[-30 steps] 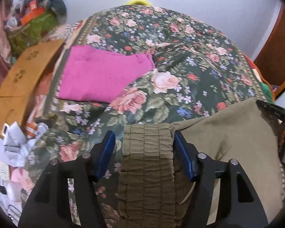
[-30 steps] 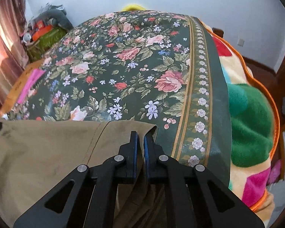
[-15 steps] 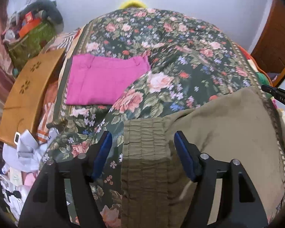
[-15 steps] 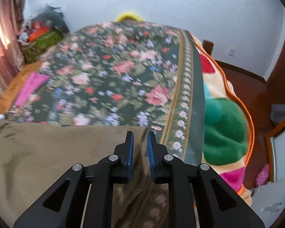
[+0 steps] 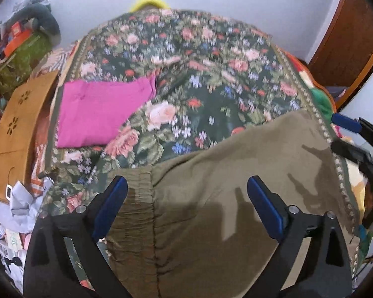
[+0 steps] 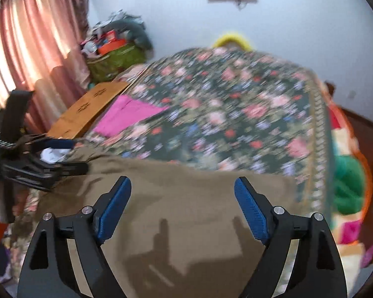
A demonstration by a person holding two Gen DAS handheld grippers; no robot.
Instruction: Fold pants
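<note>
Olive-green pants (image 5: 236, 173) lie spread flat on the near part of the floral bedspread (image 5: 199, 79), their gathered waistband (image 5: 134, 203) at the left. My left gripper (image 5: 186, 186) hovers above the waistband end with its jaws opening wide, nothing pressed between the blue pads. My right gripper (image 6: 182, 186) hangs over the other end of the pants (image 6: 181, 211), jaws also opening, holding nothing. Each gripper shows at the edge of the other's view: the right gripper (image 5: 345, 134) at the far right, the left gripper (image 6: 62, 154) at the far left.
A folded magenta garment (image 5: 99, 114) lies at the bed's left side, beside a wooden board (image 5: 17, 129). Green bags with clutter (image 6: 116, 54) stand by the pink curtain (image 6: 29, 44). A colourful blanket (image 6: 345, 183) hangs off the bed's right edge. A yellow object (image 5: 149, 2) peeks beyond the bed.
Both grippers let go of the pants and opened wide. Both rose and drew back from the cloth, the right one more, and the pants now lie flat.
</note>
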